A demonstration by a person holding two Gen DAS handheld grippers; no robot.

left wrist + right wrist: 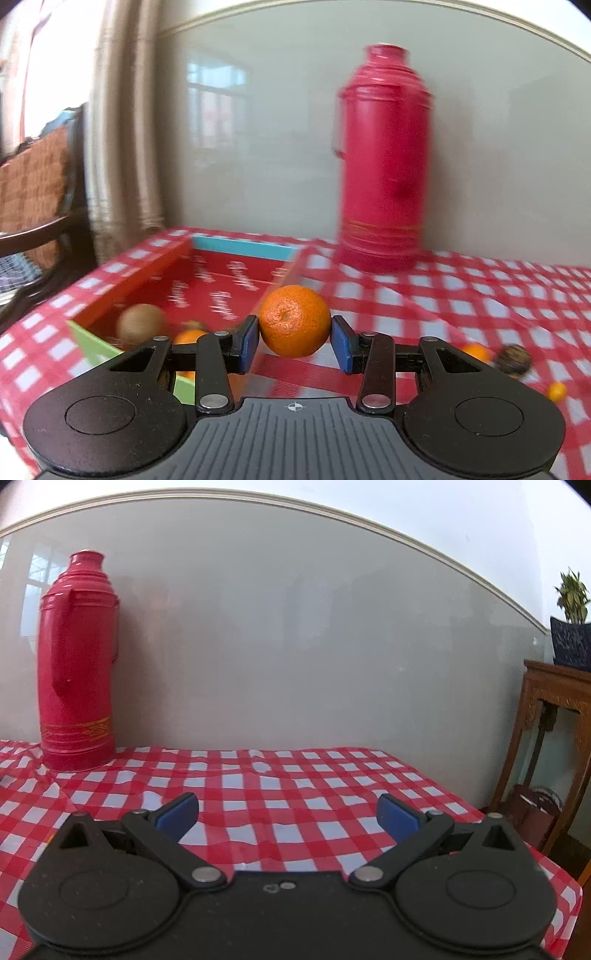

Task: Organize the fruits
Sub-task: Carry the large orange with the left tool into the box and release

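A round, dimpled orange mandarin (pixel 294 320) is pinched between the blue pads of the left gripper (pixel 294 341), held up off the red-and-white checked tablecloth (pixel 461 306) just beside the right wall of a shallow red cardboard tray (pixel 236 273). Inside that tray lie a brown kiwi (pixel 140 324) and a smaller orange fruit (pixel 189 336). A dark walnut (pixel 513 361) sits loose on the cloth to the right. A tall crimson thermos flask (pixel 384 158) stands at the wall. The right gripper (pixel 288 814) hangs spread wide over bare cloth, holding nothing.
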